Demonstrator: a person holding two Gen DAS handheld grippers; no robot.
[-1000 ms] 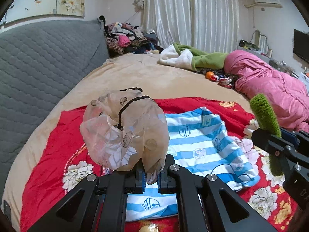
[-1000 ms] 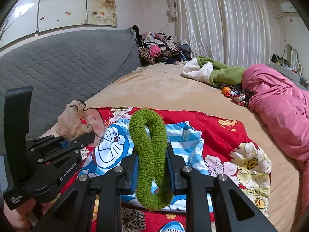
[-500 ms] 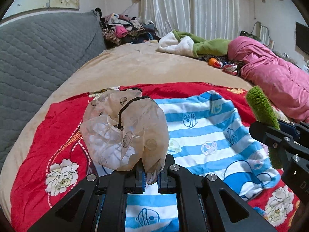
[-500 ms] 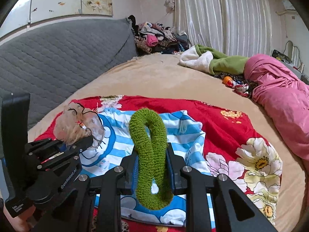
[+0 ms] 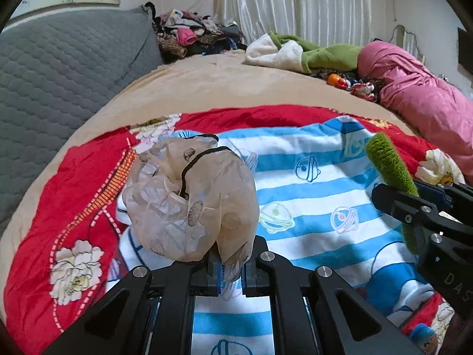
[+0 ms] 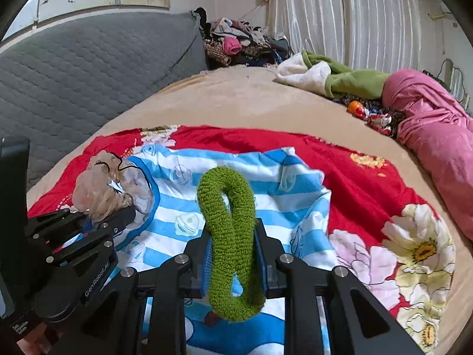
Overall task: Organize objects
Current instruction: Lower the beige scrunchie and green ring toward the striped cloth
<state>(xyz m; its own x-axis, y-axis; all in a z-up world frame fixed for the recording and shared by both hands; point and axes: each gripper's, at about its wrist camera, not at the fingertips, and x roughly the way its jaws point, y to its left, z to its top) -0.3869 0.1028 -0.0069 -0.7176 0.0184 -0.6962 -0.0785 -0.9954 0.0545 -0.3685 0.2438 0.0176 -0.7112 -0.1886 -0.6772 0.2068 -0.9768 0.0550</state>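
Left tool (image 5: 230,269): clenched on the lower edge of a sheer beige gauze scrunchie with brown dots and a thin black cord (image 5: 192,201); scrunchie billowing up above the pads, clear of the bedding.
Left tool, seen from the right wrist (image 6: 97,216): at lower left, the same scrunchie (image 6: 100,186) bunched at its tips.
Right tool (image 6: 233,263): clenched on a fuzzy green terry loop scrunchie (image 6: 230,236), pinched near the middle; one loop end standing above the pads, the other hanging below.
Right tool, seen from the left wrist (image 5: 414,204): at the right edge, green scrunchie (image 5: 387,162) poking up past its fingers.
Beneath both tools: a blue-and-white striped garment with cartoon prints (image 5: 310,195), spread flat on a red floral blanket (image 5: 74,207).
Bed: tan sheet (image 5: 221,85) under the red blanket; grey quilted headboard (image 5: 59,68) at left.
Far side of bed: a rolled pink quilt (image 5: 422,97), a green-and-white fleece garment (image 5: 298,51), a heap of mixed clothes (image 5: 189,37) in the corner.
Background: white pleated curtains (image 5: 295,3).
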